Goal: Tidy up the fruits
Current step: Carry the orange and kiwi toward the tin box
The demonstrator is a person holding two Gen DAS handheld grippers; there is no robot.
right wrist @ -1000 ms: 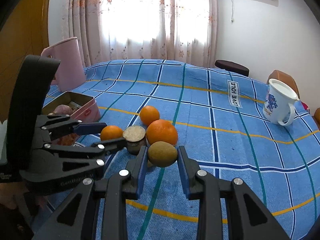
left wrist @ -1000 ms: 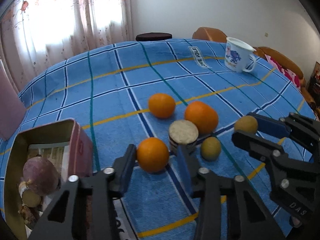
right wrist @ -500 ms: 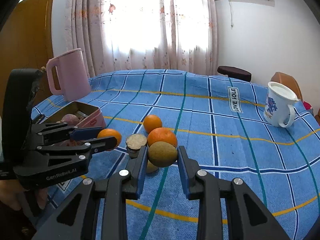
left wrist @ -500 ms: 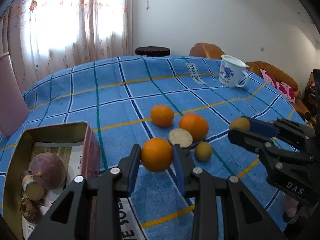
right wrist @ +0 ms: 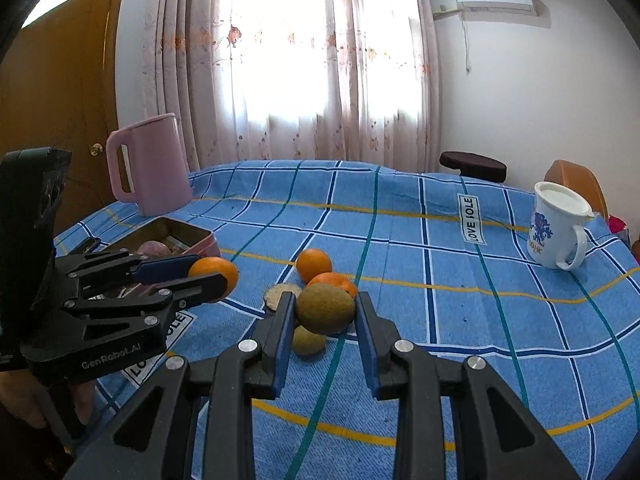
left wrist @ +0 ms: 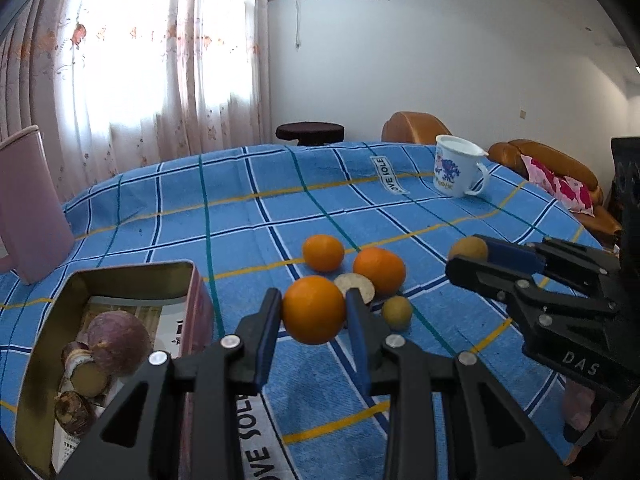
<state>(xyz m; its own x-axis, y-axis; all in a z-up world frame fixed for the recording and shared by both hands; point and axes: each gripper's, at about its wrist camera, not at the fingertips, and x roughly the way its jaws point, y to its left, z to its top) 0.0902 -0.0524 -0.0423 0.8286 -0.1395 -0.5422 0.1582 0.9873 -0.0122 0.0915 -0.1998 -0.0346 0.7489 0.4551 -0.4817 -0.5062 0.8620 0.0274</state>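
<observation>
Several root vegetables [left wrist: 114, 342] in tin [left wrist: 132, 271]

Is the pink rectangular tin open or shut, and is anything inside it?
Open. The pink rectangular tin has no lid on, and its gold interior shows a purple round root and smaller cut pieces on paper.

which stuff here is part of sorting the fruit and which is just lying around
Job: held orange in left tongs; held kiwi in right tongs; two oranges on cloth; small kiwi; tin.

Lying about: mug; pink jug; stool.
</observation>
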